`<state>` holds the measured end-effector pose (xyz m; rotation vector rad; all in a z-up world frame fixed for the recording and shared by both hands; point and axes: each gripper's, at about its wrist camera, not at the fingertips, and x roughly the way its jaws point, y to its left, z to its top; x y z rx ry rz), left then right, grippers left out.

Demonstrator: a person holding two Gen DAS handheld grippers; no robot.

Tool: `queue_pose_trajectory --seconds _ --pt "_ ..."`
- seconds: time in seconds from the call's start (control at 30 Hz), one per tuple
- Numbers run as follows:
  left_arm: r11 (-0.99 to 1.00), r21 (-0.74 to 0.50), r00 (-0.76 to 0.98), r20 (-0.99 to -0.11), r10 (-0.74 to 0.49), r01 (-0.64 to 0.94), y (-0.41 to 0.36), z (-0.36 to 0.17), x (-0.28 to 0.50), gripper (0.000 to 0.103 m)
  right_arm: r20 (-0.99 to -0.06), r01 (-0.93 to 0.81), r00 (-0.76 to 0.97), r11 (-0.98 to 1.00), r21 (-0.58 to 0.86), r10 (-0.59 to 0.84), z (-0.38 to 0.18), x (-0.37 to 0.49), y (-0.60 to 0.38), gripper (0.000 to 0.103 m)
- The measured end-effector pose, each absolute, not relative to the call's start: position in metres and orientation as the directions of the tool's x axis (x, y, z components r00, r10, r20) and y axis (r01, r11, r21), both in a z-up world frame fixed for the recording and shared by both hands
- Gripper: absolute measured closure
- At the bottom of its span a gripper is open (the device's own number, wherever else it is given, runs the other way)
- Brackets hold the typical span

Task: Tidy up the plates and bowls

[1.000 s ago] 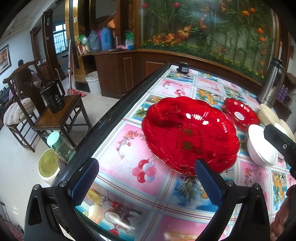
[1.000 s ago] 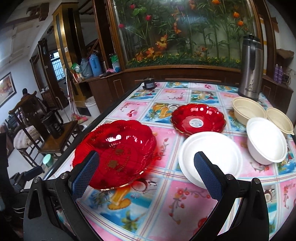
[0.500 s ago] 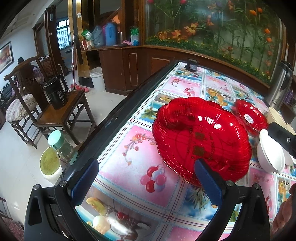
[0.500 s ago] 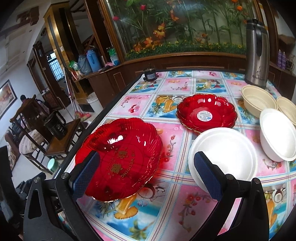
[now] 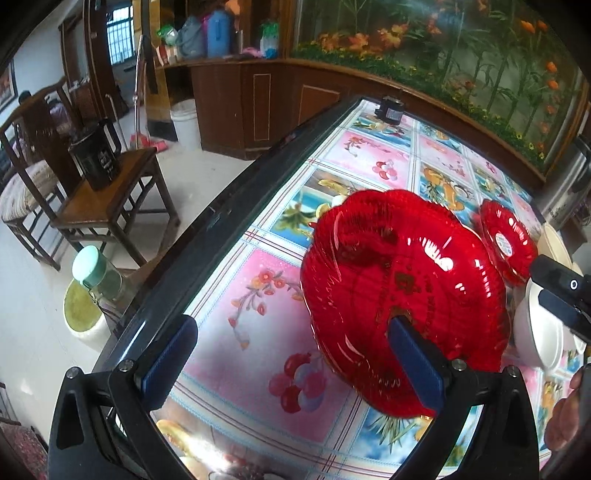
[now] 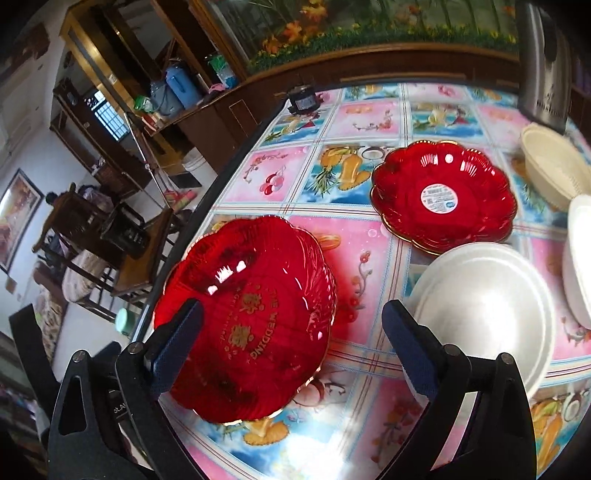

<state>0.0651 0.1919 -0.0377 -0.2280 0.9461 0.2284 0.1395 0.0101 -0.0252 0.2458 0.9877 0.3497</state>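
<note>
Both cameras nearer large red plate (image 6: 255, 317) than before. Left hand-held gripper (image 5: 291, 362) wide, empty; right hand-held gripper (image 6: 291, 347) wide, empty. Step: approach. Next: close on plate rim.

Light: bright daylight, both views
Source: barred window (image 5: 120, 31) at far left
Glare: white hotspots on red plate (image 6: 251, 317), white plate (image 6: 484, 317) and glossy desk (image 5: 258, 314)
Distortion: strong fisheye bending, black vignette corners
Blur: right view smeared towards edges; kettle (image 6: 543, 62) soft
</note>
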Motion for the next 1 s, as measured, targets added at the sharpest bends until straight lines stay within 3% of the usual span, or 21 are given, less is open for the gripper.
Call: queue_pose_trajectory --seconds 0.3,0.53,0.63,0.7,0.73,0.8,0.93,1.0 --pt "0.952 -0.072 0.502 -0.86 0.093 -0.298 0.186 -0.053 0.082 0.001 -0.788 -0.081 0.427 0.887 0.455 0.443 -0.049 0.165 0.0 0.005" --pt "0.95 -0.074 0.45 -0.89 0.074 -0.303 0.185 -0.067 0.087 0.003 -0.809 -0.049 0.348 0.871 0.489 0.474 -0.074 0.181 0.01 0.027" --pt "0.95 -0.077 0.426 -0.902 0.063 -0.303 0.185 -0.072 0.09 0.016 -0.811 -0.038 0.33 0.865 0.501 0.484 -0.081 0.184 0.015 0.033" --pt "0.948 -0.088 0.414 -0.909 0.049 -0.306 0.187 -0.075 0.09 0.035 -0.823 -0.04 0.322 0.875 0.483 0.468 -0.083 0.185 0.019 0.045" --pt "0.947 -0.093 0.411 -0.911 0.045 -0.309 0.188 -0.076 0.09 0.039 -0.827 -0.04 0.316 0.878 0.477 0.464 -0.084 0.187 0.02 0.054" --pt "0.943 -0.114 0.419 -0.908 0.029 -0.313 0.19 -0.077 0.09 0.053 -0.835 -0.039 0.31 0.883 0.467 0.455 -0.087 0.188 0.021 0.061" --pt "0.946 -0.124 0.439 -0.898 0.021 -0.298 0.19 -0.076 0.092 0.071 -0.86 -0.055 0.316 0.913 0.405 0.4 -0.088 0.189 0.027 0.088" --pt "0.951 -0.124 0.446 -0.895 0.015 -0.282 0.188 -0.076 0.093 0.079 -0.862 -0.065 0.312 0.914 0.401 0.4 -0.09 0.19 0.026 0.092"
